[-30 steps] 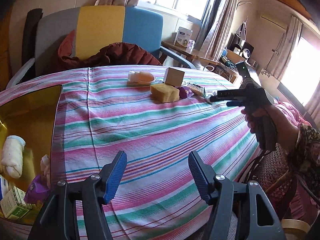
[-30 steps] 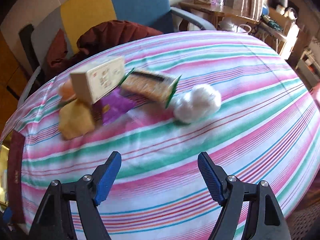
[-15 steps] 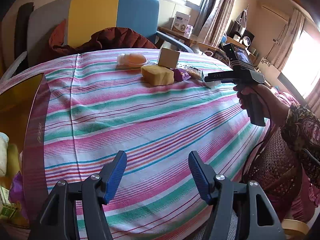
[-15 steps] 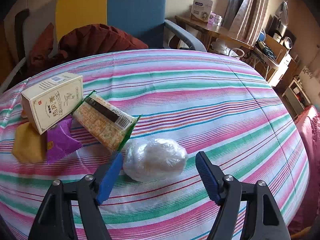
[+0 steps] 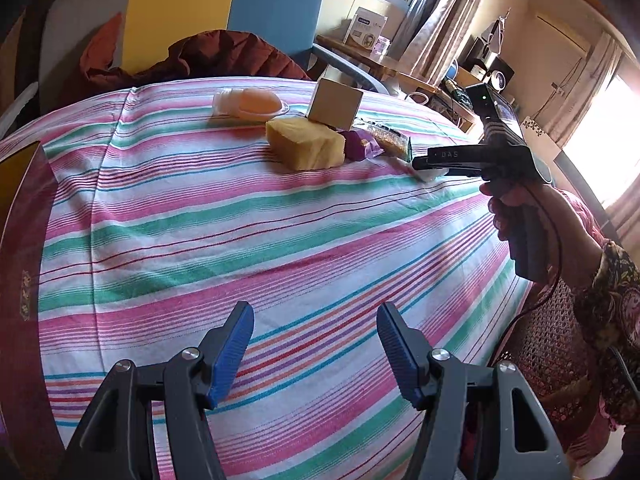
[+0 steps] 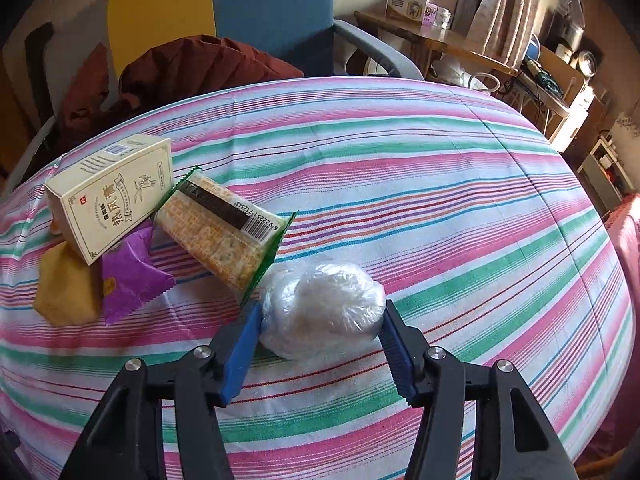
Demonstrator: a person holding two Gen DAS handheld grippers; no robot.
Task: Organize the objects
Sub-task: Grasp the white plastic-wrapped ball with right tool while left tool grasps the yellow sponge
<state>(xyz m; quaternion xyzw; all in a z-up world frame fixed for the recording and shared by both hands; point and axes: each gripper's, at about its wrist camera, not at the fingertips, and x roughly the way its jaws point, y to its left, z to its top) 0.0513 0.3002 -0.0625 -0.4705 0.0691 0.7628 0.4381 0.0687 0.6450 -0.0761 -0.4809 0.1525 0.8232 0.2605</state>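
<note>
A white ball wrapped in clear film (image 6: 324, 308) lies on the striped tablecloth (image 6: 440, 208). My right gripper (image 6: 320, 314) straddles it and its jaws are closing, with both blue pads touching the ball's sides. Left of it lie a green-edged cracker packet (image 6: 220, 232), a cream box (image 6: 112, 196), a purple sachet (image 6: 132, 276) and a yellow sponge (image 6: 66, 288). My left gripper (image 5: 316, 320) hangs open over bare cloth near the front edge, nothing between its fingers. The left wrist view shows the right gripper (image 5: 424, 162) from the side, beside the sponge (image 5: 306, 144) and box (image 5: 336, 106).
A peach-coloured item in a clear tray (image 5: 252, 102) sits at the far side of the table. A dark red container rim (image 5: 24, 208) shows at the left edge. Behind stand a yellow-and-blue chair (image 6: 240, 12) with a maroon jacket (image 6: 200, 68) and a cluttered side table (image 6: 432, 32).
The right gripper came down over the wrapped ball and its jaws narrowed onto it. The left gripper swung right and forward; the yellow container with items slid out of its view.
</note>
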